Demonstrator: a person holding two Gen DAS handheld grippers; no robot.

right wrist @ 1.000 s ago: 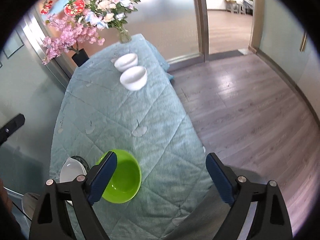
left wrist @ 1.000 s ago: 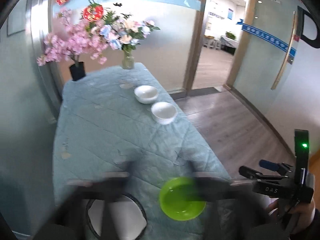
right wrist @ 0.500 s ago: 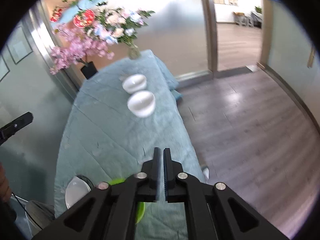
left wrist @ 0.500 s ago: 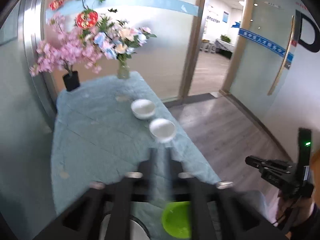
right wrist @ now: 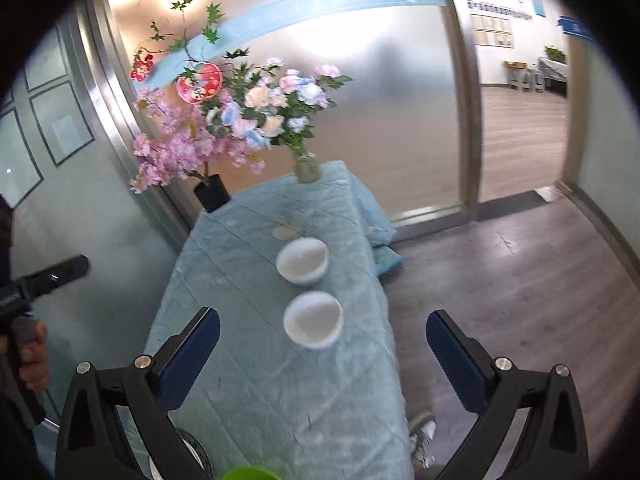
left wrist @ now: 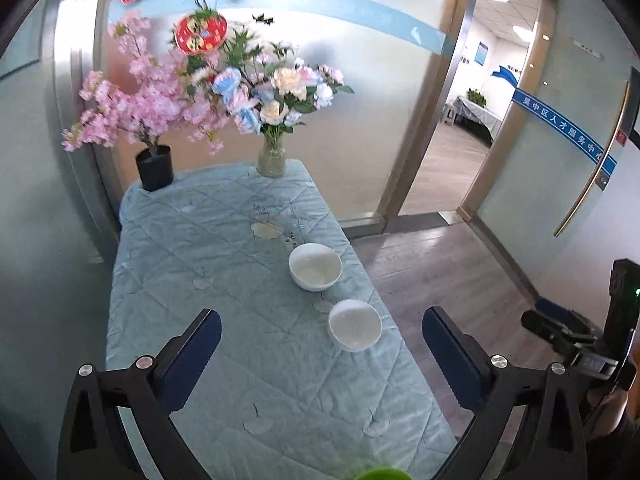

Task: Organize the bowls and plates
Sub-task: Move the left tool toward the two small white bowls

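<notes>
A: While both views look down along a long tabletop under a quilted pale-blue cloth, how do the tools stand?

B: The left tool has its blue-padded jaws spread wide, having just been opening, and nothing sits between them but air above the cloth. The right tool is likewise spread wide, its jaws also just opened, and it pinches nothing.

A: Where are the bowls?

B: Two white bowls sit near the tabletop's right edge, one behind the other. The nearer white bowl appears in the gap between the left tool's jaws in the picture, but lies farther along the tabletop, apart from the pads. The farther white bowl sits just beyond it, close but not touching. In the right wrist view the same pair shows, the nearer bowl slightly blurred and the farther one behind it.

A: Anything else of the task?

B: A green bowl shows only as a sliver at the bottom edge of each view, at the near end of the tabletop. In the right wrist view part of a white plate with a dark rim peeks out behind the left jaw.

A: And at the far end?

B: A black pot of pink blossoms and a glass vase of pale flowers stand by a frosted glass wall.
</notes>
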